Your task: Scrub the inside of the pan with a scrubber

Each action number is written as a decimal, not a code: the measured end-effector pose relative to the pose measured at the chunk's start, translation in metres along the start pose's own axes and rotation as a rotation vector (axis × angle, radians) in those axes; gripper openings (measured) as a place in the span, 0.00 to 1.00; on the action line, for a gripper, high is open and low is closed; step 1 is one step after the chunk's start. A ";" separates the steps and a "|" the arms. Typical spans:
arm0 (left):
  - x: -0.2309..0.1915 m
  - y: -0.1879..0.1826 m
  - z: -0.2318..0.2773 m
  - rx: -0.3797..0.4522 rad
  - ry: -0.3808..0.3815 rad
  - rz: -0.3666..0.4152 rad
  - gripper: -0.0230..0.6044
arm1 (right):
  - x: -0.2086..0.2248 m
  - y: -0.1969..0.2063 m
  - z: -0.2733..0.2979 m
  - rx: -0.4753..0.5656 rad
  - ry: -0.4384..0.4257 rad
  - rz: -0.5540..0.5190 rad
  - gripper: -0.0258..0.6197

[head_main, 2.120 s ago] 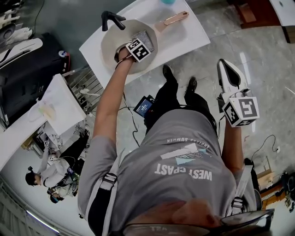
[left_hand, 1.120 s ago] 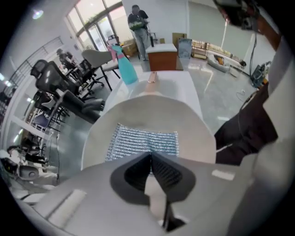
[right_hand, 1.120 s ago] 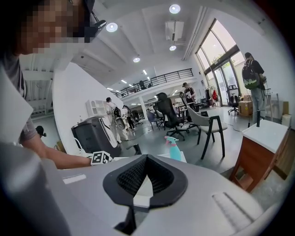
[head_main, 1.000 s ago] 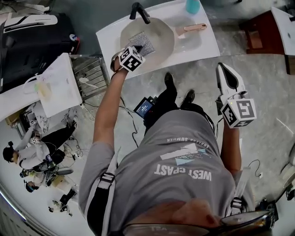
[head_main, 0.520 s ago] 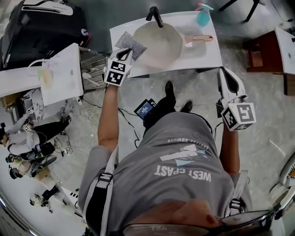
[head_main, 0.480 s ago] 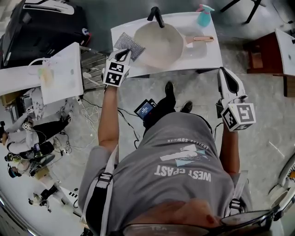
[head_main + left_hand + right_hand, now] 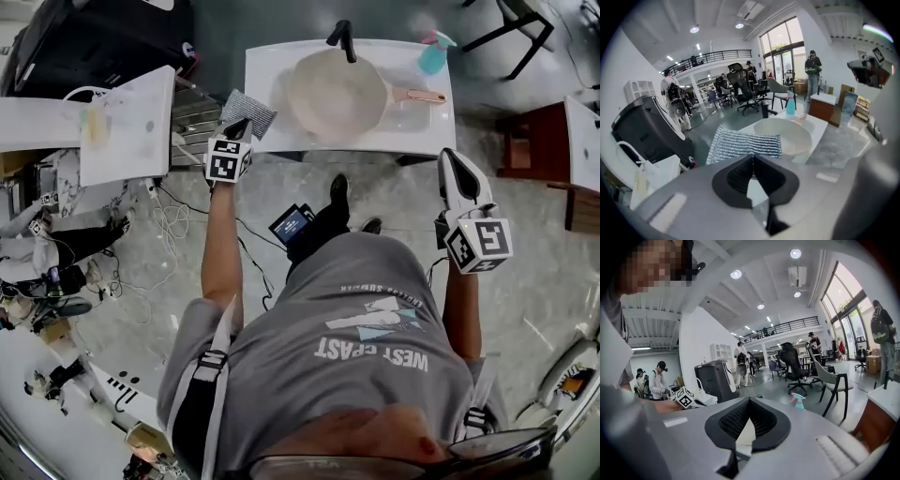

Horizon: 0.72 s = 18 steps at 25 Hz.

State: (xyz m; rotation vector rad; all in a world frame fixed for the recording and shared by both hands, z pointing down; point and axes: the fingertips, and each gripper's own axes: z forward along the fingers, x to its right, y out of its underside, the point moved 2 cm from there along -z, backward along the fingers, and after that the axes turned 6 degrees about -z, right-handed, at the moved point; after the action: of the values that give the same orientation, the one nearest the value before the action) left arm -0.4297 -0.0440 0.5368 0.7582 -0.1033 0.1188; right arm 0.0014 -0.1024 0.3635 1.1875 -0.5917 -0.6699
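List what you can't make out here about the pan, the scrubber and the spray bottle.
- Pan inside: in the left gripper view the scrubber covers its left part; in the head view it is too small to show dirt.
- Scrubber's gripped edge: left gripper view, behind the left gripper.
- Spray bottle label: too small in every view.

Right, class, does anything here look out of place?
Yes: the scrubber is clamped in the left gripper at the left edge of the table, not inside the pan. Nothing looks spilled or damaged.
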 end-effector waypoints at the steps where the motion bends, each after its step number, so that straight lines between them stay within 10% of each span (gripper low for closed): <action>1: -0.002 0.010 0.003 -0.013 -0.002 -0.018 0.05 | -0.002 0.000 0.001 -0.004 -0.006 -0.005 0.04; 18: -0.007 0.114 0.081 -0.226 0.044 -0.167 0.05 | -0.013 0.006 0.004 -0.070 -0.028 -0.035 0.04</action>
State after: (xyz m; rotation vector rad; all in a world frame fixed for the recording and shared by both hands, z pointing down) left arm -0.4576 -0.0182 0.6722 0.5353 -0.0111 -0.0354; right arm -0.0094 -0.0938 0.3691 1.1268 -0.5679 -0.7324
